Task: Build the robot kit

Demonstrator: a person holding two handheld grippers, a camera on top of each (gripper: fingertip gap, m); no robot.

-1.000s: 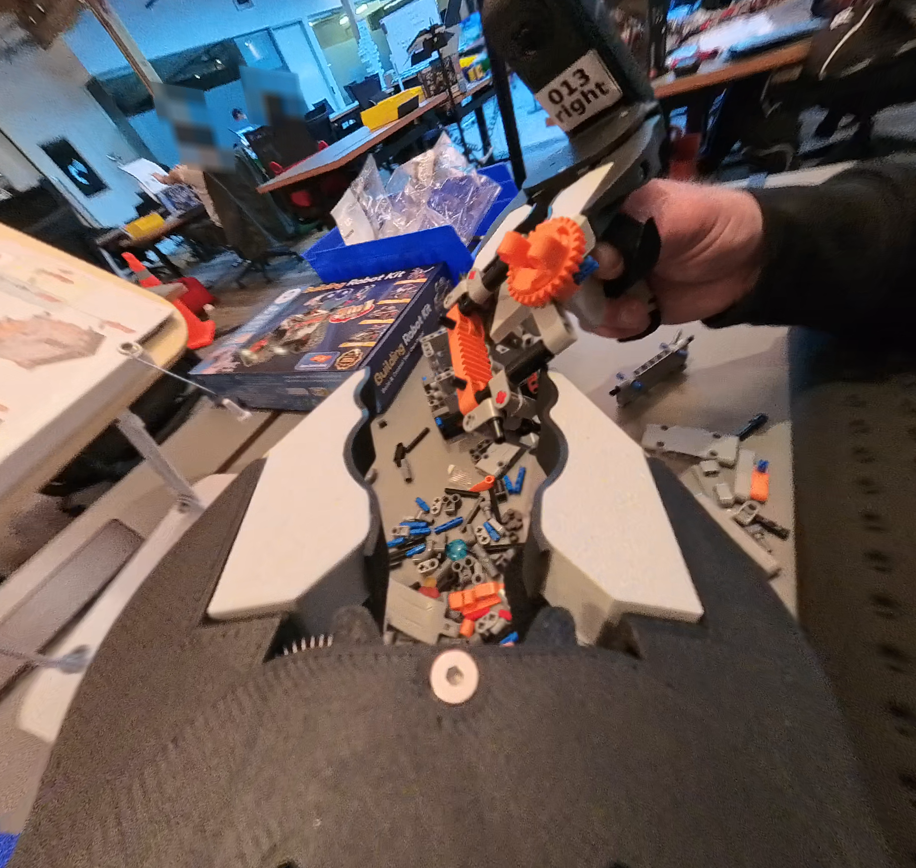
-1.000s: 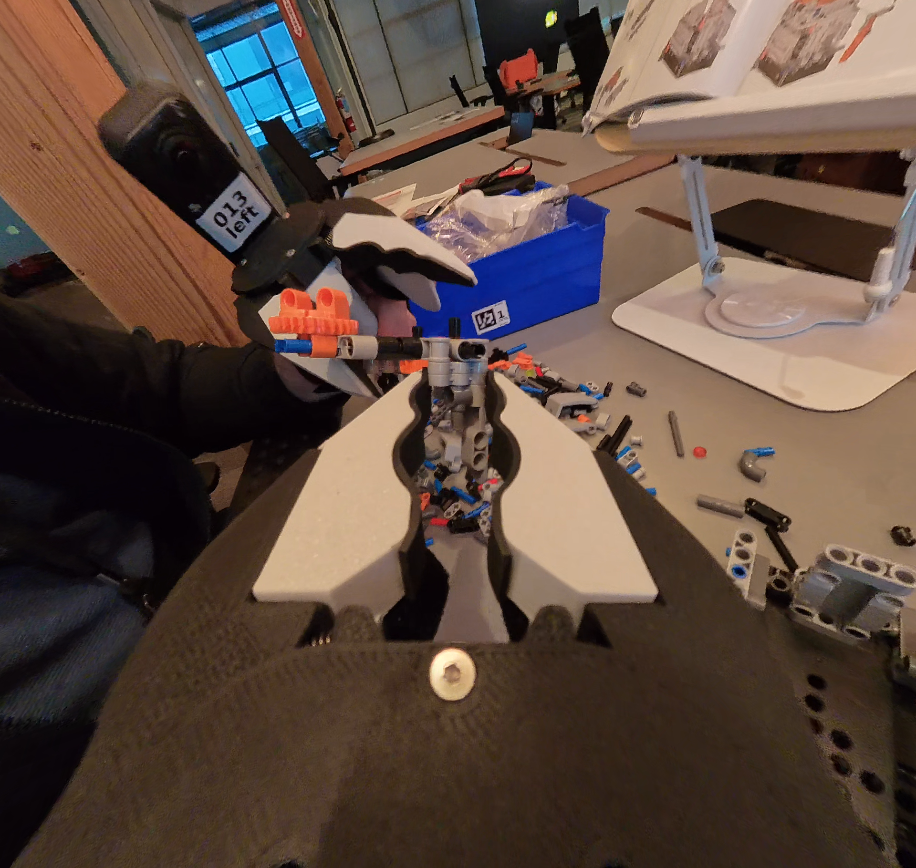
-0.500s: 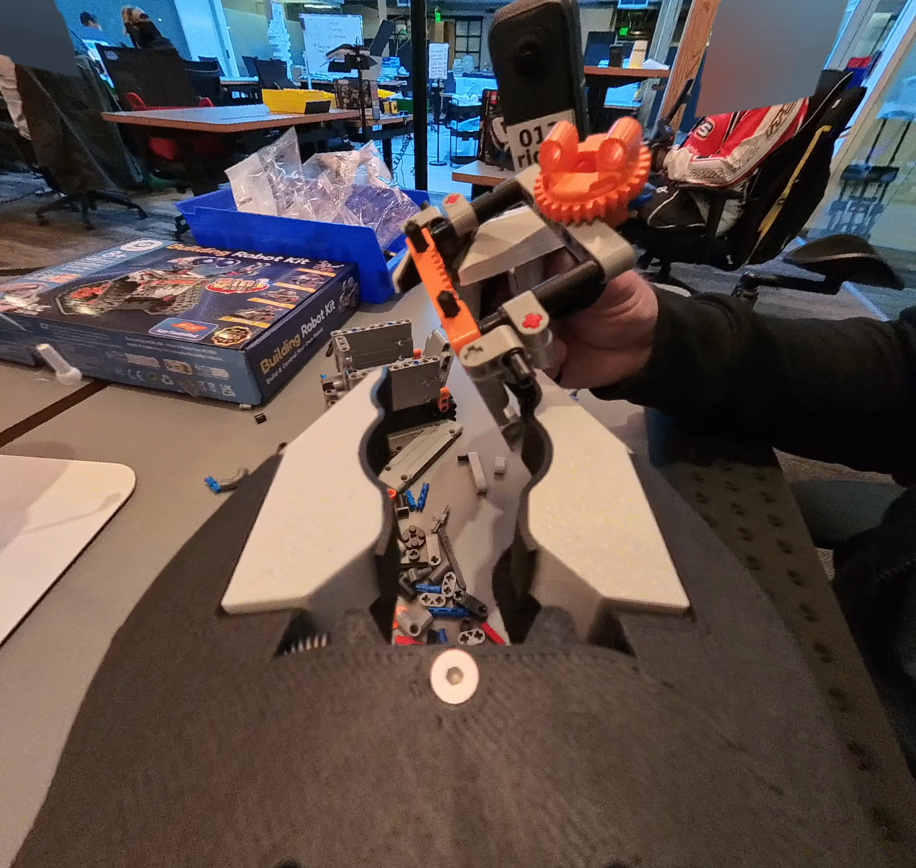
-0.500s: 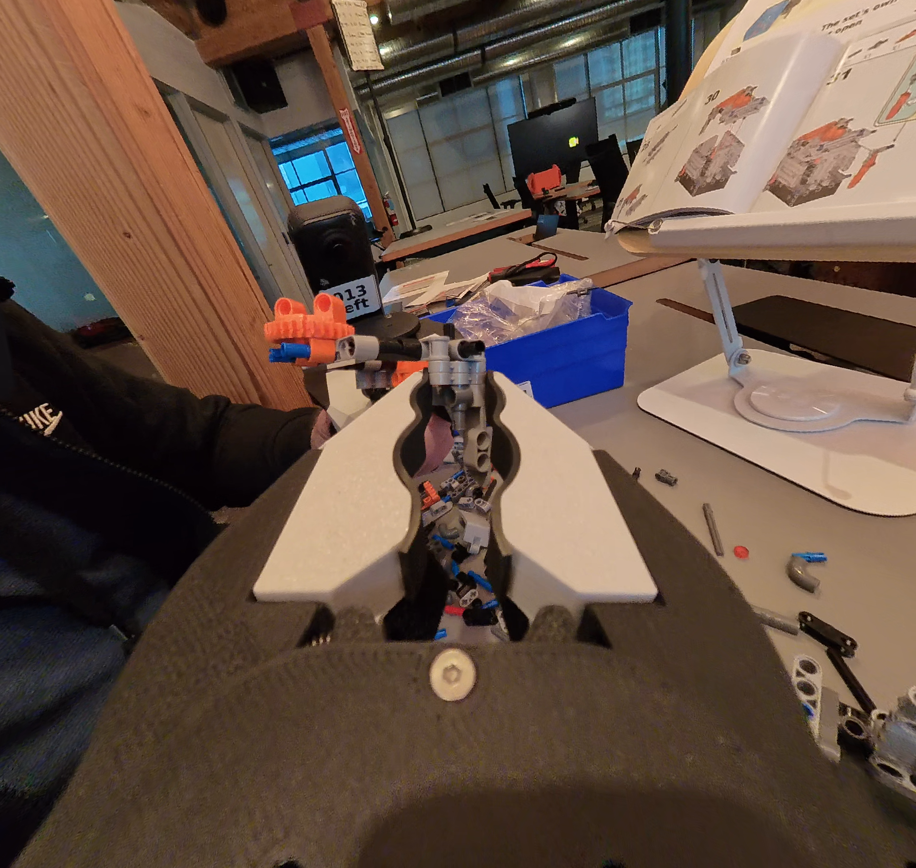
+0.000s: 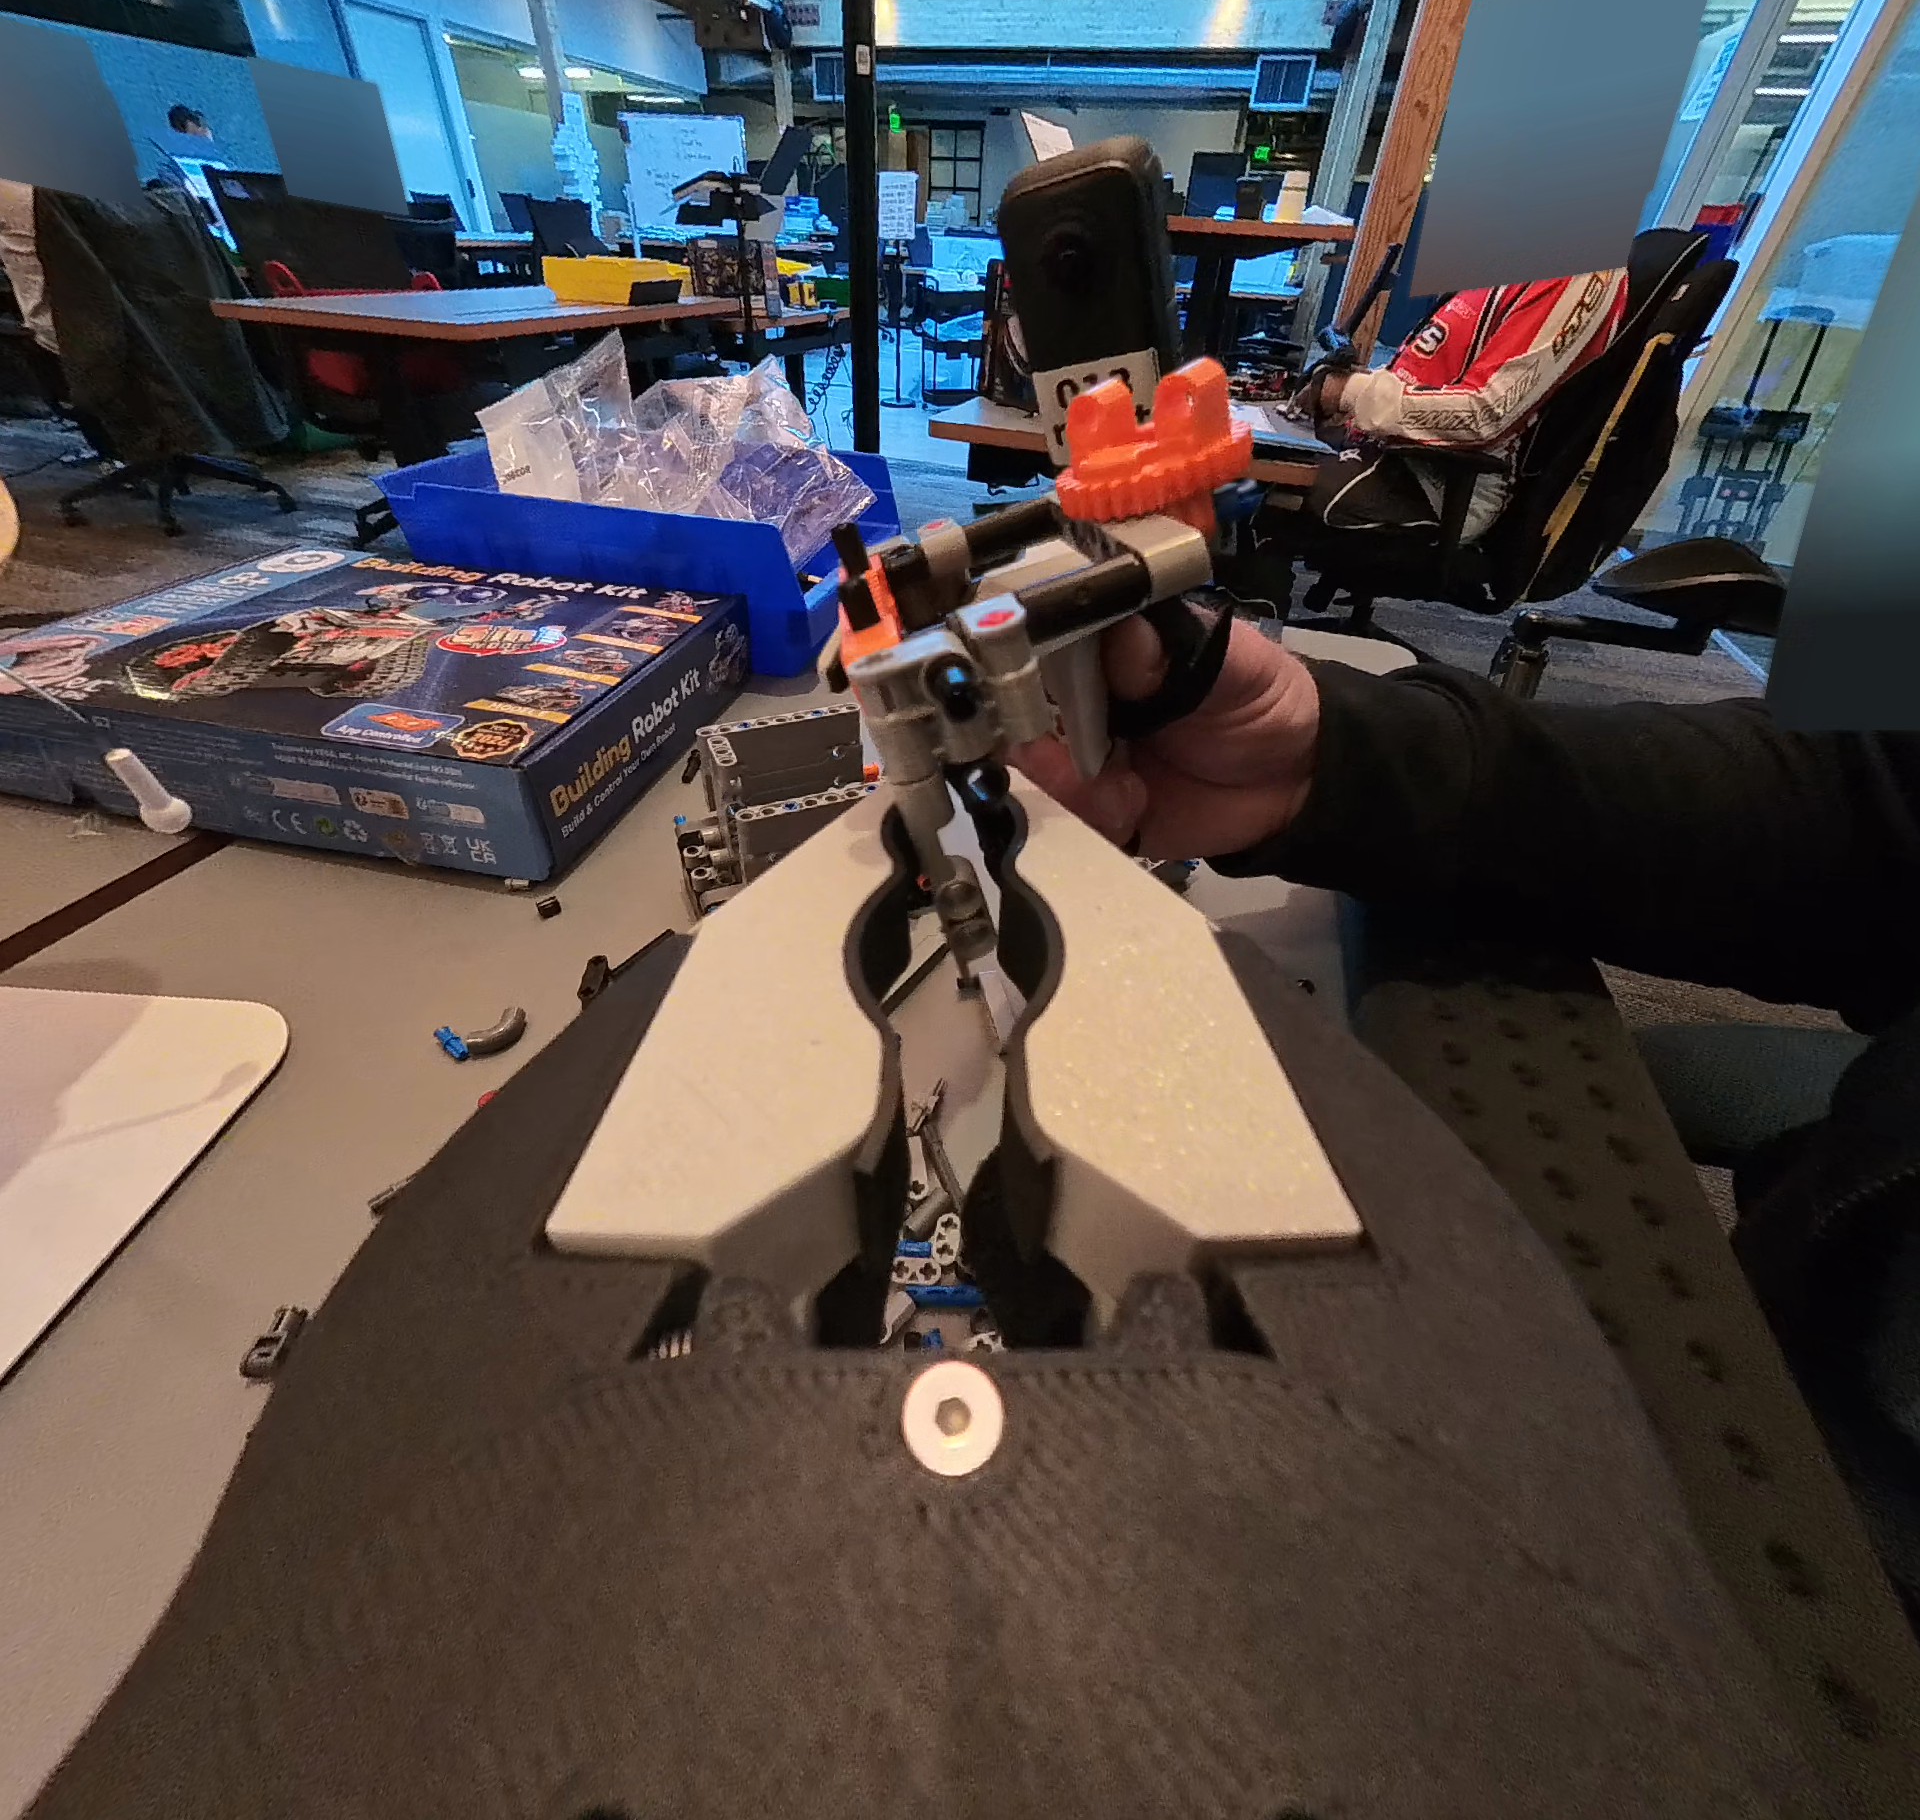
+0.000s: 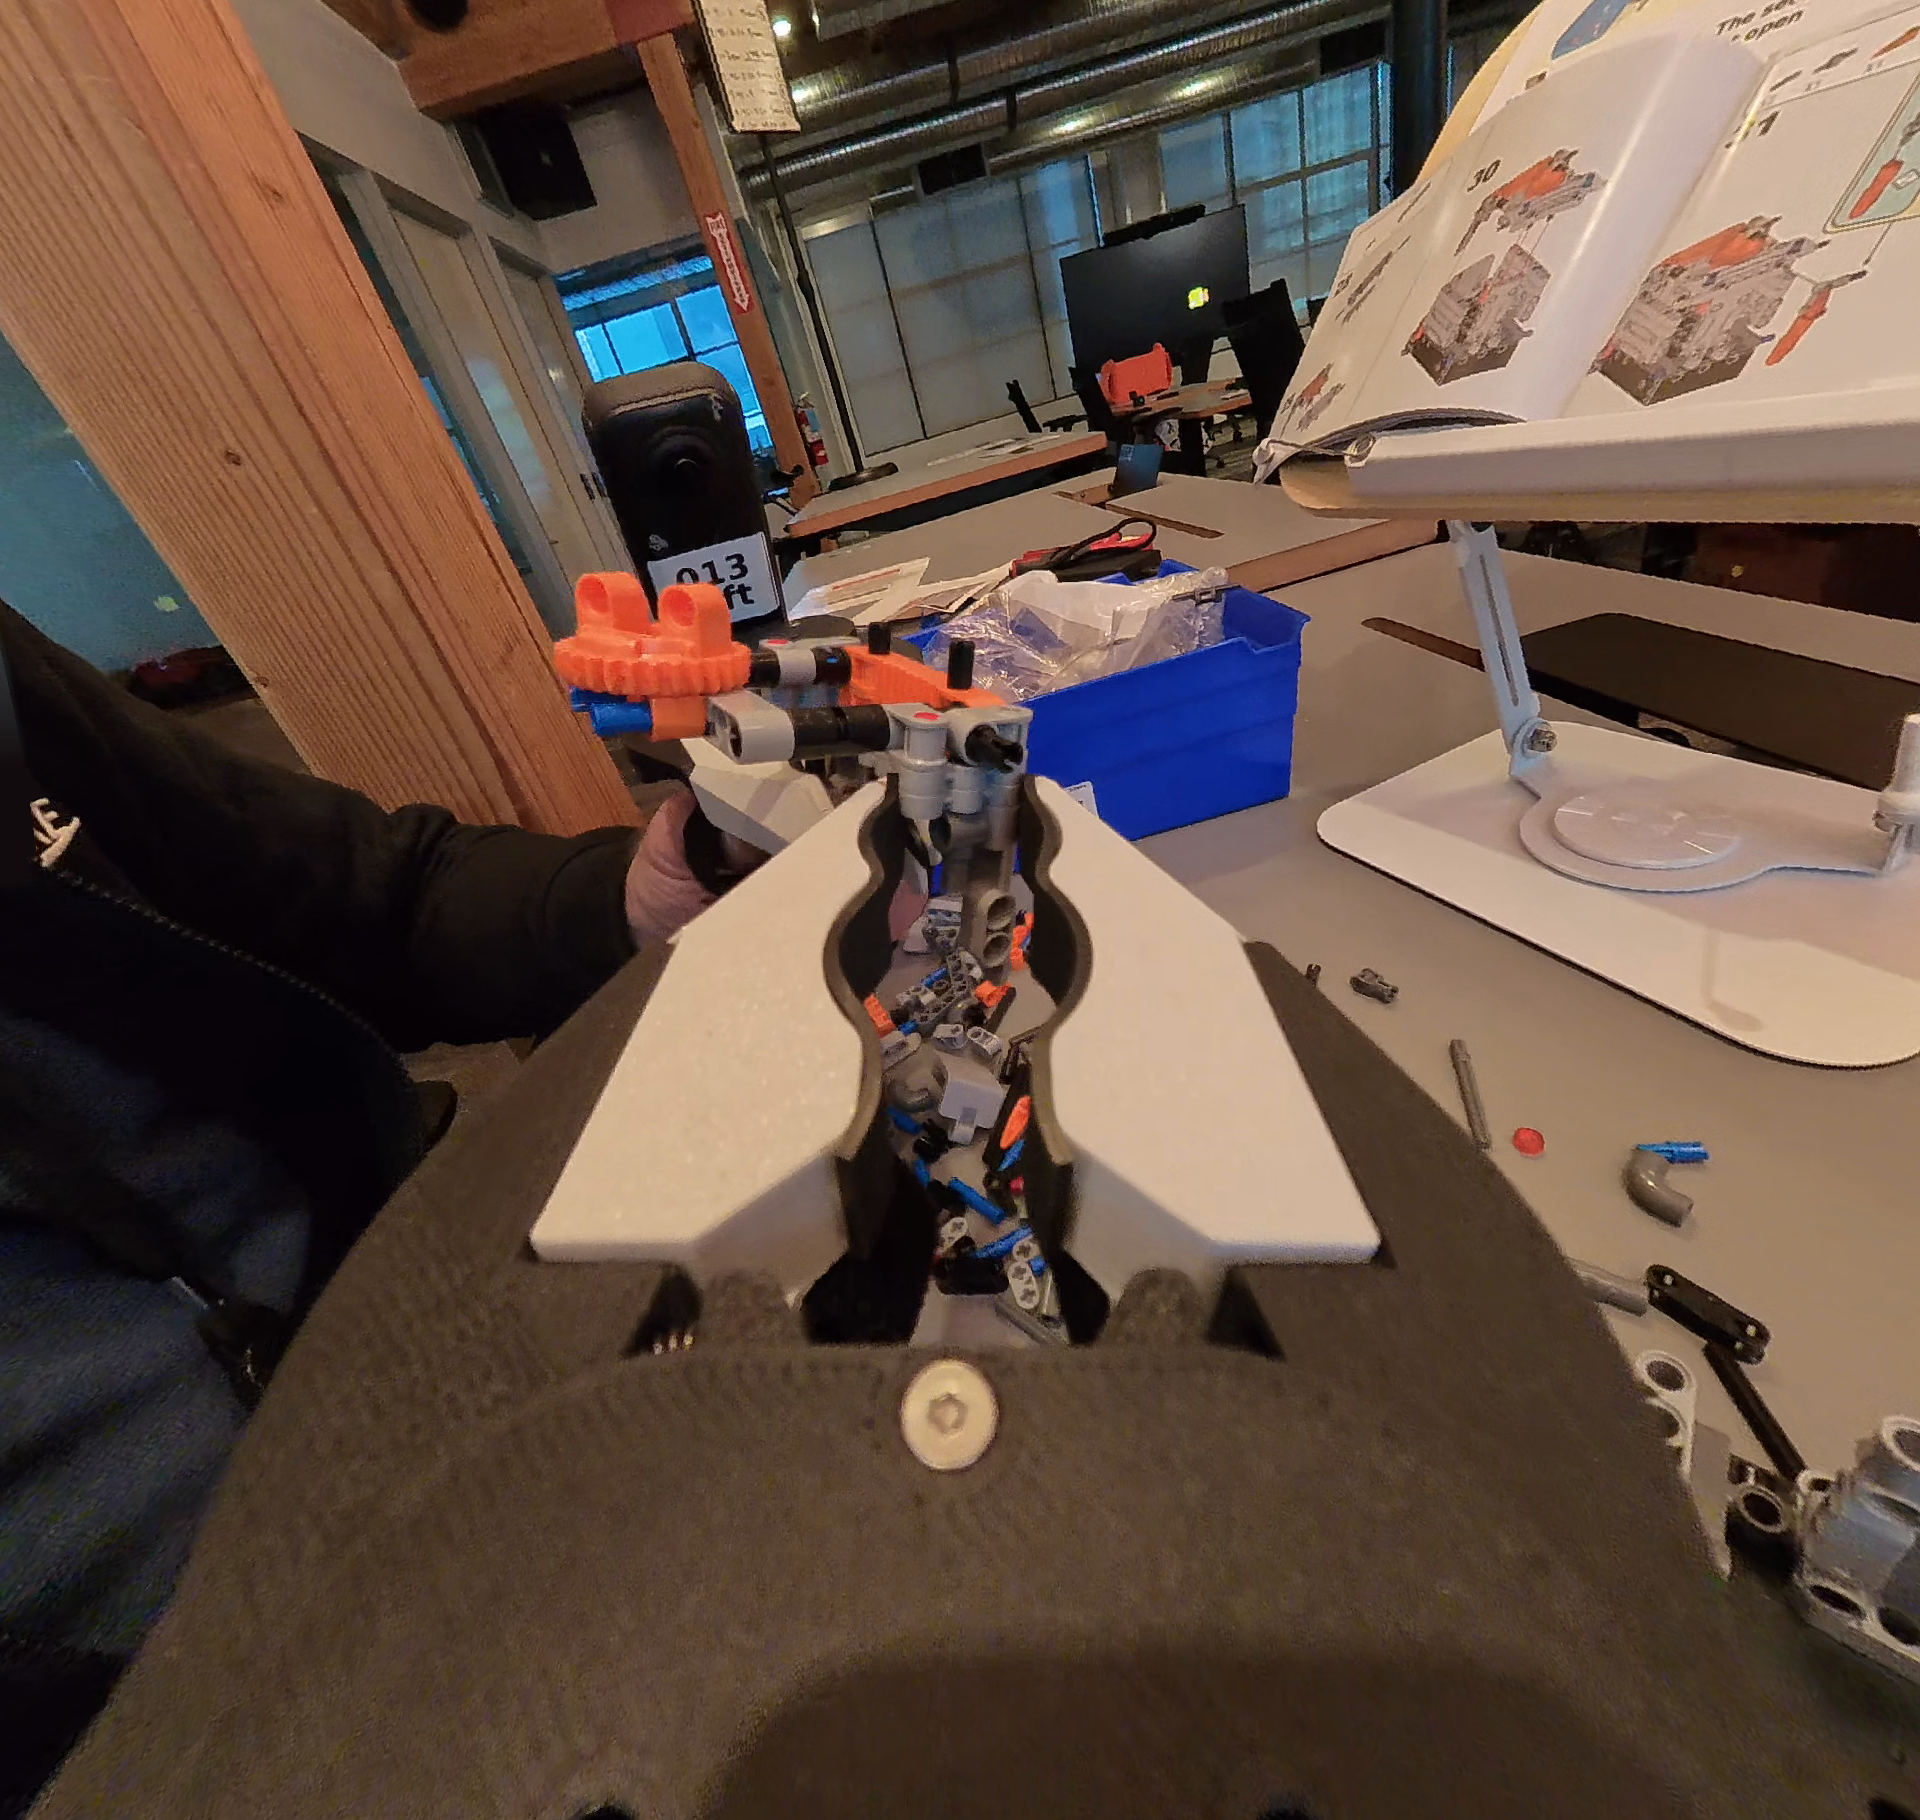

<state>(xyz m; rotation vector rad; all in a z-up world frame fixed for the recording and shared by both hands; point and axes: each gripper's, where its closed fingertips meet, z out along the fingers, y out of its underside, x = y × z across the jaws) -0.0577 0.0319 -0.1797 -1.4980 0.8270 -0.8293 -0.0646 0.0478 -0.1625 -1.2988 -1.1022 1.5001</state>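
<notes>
We report the left wrist view first, then the right, each from left to right. In the left view a white stand base (image 5: 104,1126) lies at the left edge of the grey worktop (image 5: 312,960). Beyond it is a dark blue kit box (image 5: 364,669), and a small grey elbow piece (image 5: 488,1032) lies near. A blue bin (image 5: 623,544) behind the box holds clear plastic bags (image 5: 675,430). The left gripper (image 5: 951,835) has its jaws drawn narrow about the grey lower stem of the brick assembly (image 5: 997,648); we cannot tell whether they press on it. The assembly is raised above the worktop, with an orange gear (image 5: 1148,461) on top. A hand (image 5: 1216,742) in a dark sleeve grips the other tool behind it. The room is an open workshop with long tables, office chairs and a seated person (image 5: 1475,357) at the right. In the right view a broad wooden post (image 6: 208,316) stands at the left. The right gripper (image 6: 956,804) is clenched on the assembly's grey stem. Loose pieces (image 6: 945,1043) are scattered on the worktop below the jaws. To the right, the white stand (image 6: 1558,835) carries an open instruction booklet (image 6: 1621,243), with ducts and windows behind.
</notes>
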